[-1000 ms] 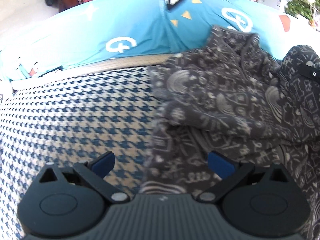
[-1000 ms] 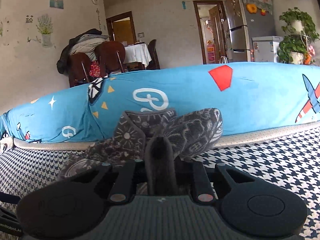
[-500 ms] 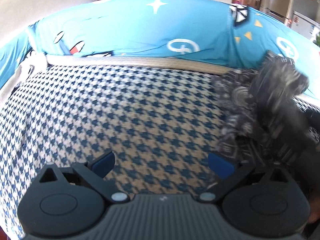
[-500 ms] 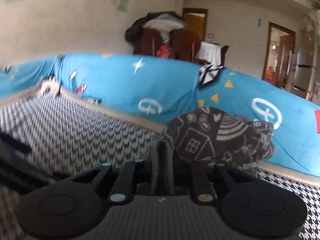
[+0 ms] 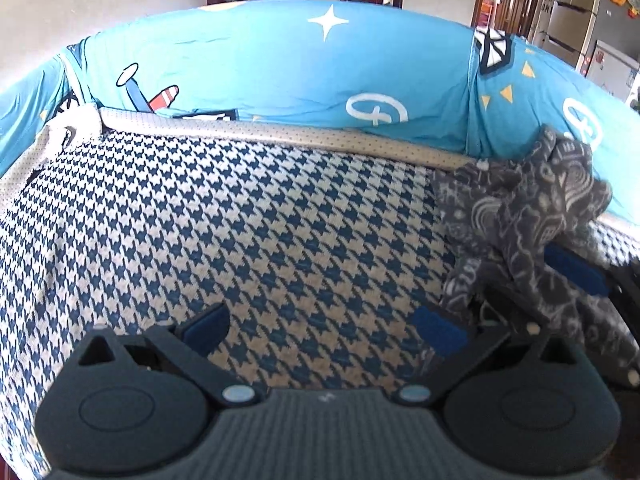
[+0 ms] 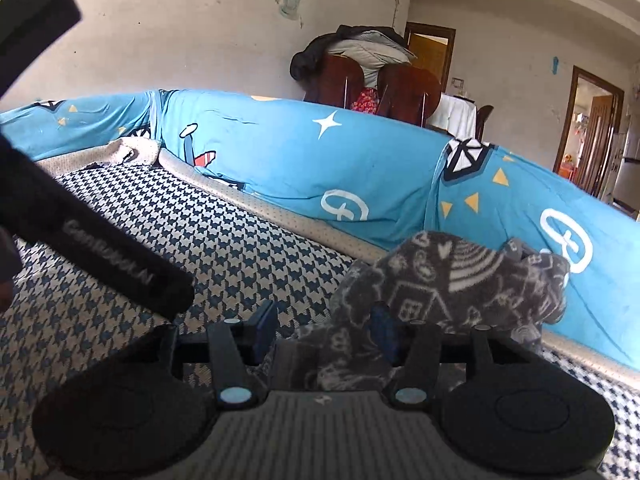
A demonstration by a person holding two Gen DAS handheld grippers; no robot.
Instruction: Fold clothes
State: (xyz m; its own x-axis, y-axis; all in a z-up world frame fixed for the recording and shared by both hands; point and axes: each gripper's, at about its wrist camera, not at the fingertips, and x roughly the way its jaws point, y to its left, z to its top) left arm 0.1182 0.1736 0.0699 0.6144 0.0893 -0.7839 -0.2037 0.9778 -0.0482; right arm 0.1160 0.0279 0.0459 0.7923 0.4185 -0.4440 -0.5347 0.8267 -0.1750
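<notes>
Bunching beside the right gripper [image 6: 324, 330] — grey doodle-print garment [image 6: 452, 280], crumpled.

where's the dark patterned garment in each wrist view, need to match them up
Left wrist: the dark patterned garment sits at the right edge, piled against the blue cushion.
Right wrist: the garment is at lower centre, bunched just beyond the right gripper.
Shared landmark: the white star printed on the blue cushion.

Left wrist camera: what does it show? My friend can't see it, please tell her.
The left gripper hangs with jaws wide open over a blue-and-white checked cover. A crumpled dark grey patterned garment lies at right, against a bright blue cushion.
</notes>
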